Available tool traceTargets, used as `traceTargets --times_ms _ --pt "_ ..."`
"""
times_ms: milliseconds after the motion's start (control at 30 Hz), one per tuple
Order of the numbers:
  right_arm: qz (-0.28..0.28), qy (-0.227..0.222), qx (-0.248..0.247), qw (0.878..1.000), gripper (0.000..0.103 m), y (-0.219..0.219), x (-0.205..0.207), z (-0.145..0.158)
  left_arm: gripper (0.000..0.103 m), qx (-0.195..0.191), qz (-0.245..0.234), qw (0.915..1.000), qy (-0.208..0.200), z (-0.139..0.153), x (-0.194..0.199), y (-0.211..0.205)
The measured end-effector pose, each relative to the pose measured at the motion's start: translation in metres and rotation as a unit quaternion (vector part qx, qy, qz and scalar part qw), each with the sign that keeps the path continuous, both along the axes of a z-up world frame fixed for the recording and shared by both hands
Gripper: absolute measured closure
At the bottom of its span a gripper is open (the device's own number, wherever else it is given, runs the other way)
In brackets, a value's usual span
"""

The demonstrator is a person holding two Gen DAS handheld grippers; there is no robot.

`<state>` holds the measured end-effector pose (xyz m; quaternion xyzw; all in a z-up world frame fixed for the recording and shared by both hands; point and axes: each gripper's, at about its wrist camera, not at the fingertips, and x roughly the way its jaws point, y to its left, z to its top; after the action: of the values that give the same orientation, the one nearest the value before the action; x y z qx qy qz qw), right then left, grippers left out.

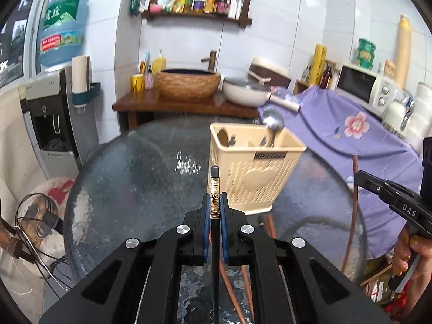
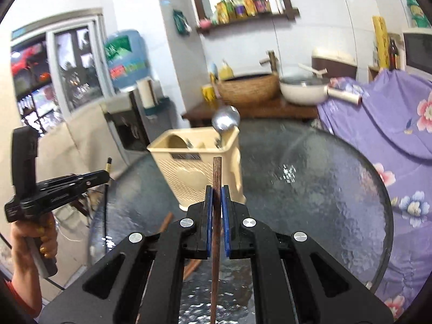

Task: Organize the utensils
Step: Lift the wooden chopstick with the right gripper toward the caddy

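Note:
My left gripper (image 1: pixel 215 202) is shut on a black chopstick with a gold band (image 1: pixel 215 189), held upright above the round glass table (image 1: pixel 129 178). My right gripper (image 2: pixel 216 199) is shut on a brown wooden chopstick (image 2: pixel 216 178), also upright. A beige perforated utensil basket (image 1: pixel 253 170) stands on the table ahead of both grippers, with a steel spoon (image 1: pixel 273 122) upright in its right compartment; the basket shows in the right wrist view (image 2: pixel 199 170) too. Each gripper appears in the other's view, the right one (image 1: pixel 360 174) and the left one (image 2: pixel 106 174).
More brown chopsticks (image 1: pixel 270 225) lie on the table near the basket's front. A purple floral cloth (image 1: pixel 351 127) covers furniture to the right. Behind stands a wooden counter with a woven basin (image 1: pixel 187 83) and white pan (image 1: pixel 244 91). A water dispenser (image 1: pixel 51 102) stands left.

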<state>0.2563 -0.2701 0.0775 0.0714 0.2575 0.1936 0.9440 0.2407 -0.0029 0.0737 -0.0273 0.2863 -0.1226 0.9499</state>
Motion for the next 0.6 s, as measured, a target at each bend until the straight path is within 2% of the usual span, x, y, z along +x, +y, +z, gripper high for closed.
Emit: traceTargets --times_ms 200,600 --pt "0.011 -0.03 0.0 0.999 0.096 0.001 -0.021 0.022 0.096 0.005 -0.002 0.9998 -0.021 0.014 -0.012 -0.002" --pt "0.029 -0.059 -0.004 0.998 0.096 0.011 -0.024 0.045 0.096 0.009 -0.018 0.9989 -0.042 0.035 -0.018 -0.012"
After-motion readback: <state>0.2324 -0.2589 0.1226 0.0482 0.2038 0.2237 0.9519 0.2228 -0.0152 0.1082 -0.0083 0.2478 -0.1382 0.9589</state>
